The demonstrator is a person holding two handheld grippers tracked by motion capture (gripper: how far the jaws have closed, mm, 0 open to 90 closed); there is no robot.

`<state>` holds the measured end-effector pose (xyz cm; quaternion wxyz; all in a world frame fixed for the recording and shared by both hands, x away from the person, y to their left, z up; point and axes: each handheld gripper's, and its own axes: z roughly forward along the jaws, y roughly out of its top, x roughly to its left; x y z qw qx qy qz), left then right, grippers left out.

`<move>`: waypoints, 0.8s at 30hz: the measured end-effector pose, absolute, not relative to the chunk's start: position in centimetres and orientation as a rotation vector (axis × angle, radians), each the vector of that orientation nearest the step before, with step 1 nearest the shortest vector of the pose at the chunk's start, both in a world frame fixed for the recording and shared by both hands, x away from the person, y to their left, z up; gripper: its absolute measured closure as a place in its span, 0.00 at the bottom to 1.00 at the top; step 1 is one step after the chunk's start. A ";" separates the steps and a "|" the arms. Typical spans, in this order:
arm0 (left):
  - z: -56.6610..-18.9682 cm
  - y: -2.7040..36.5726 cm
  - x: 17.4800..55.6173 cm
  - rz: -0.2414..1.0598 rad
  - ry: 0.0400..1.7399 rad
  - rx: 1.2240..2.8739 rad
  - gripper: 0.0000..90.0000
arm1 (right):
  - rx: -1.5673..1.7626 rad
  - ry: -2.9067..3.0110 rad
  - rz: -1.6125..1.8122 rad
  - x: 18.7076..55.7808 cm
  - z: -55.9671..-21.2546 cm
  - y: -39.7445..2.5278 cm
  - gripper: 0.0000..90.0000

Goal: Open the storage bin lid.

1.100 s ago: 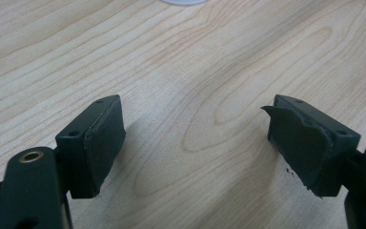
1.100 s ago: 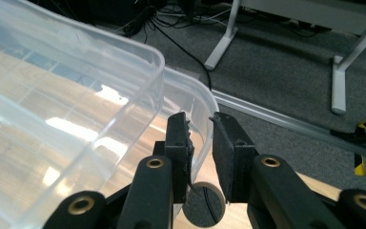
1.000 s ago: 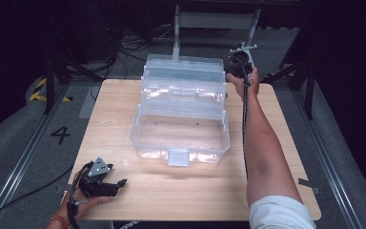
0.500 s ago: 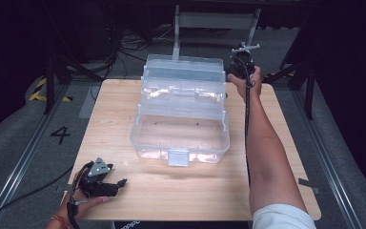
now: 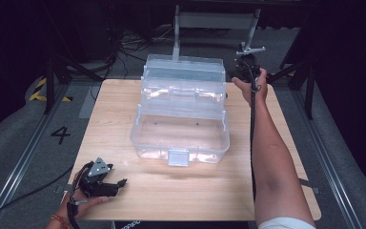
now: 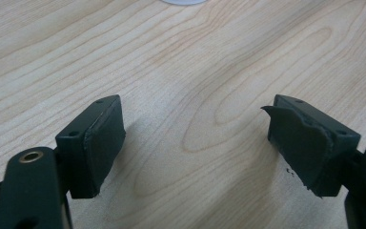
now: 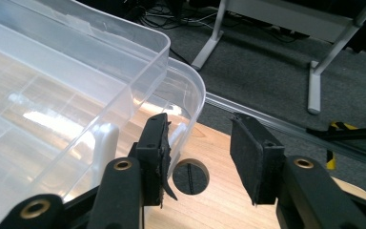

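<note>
High view, change: the right gripper (image 5: pixel 244 71) sits a touch nearer the far right corner of the clear plastic box (image 5: pixel 181 112) than it did 1 s ago; the left gripper (image 5: pixel 106 183) has not shifted from the near left of the table (image 5: pixel 124 200).
Meaning for the work: I judge the right hand is closing in on the box's back corner, probably to take hold of the raised lid (image 5: pixel 183 67) or its wall; no grasp yet.
Right gripper state: jaws apart with nothing between them, one pad (image 7: pixel 158 143) just beside the curved rim of the box (image 7: pixel 190 86).
Left gripper state: jaws wide apart over bare wood (image 6: pixel 195 71), holding nothing.
Box position: middle of the table, reaching toward the far edge, latch tab (image 5: pixel 178 156) facing the person.
Box look: see-through, open, tiered trays stepped back above an empty bottom tub; divider cells show through the wall in the right gripper view.
Table detail: a round cable hole (image 7: pixel 190 177) lies just past the box corner.
</note>
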<state>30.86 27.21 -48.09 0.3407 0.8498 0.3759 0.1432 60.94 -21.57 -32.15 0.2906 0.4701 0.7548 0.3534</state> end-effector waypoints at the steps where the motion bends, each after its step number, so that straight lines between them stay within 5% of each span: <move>1: -48.1 27.2 30.9 0.372 0.978 2.211 0.23 | 1.253 2.011 0.947 60.7 -32.1 -21.6 0.64; 24: -48.1 27.2 30.9 0.379 0.976 2.206 0.23 | 1.199 2.009 0.968 56.1 -32.1 -23.6 0.50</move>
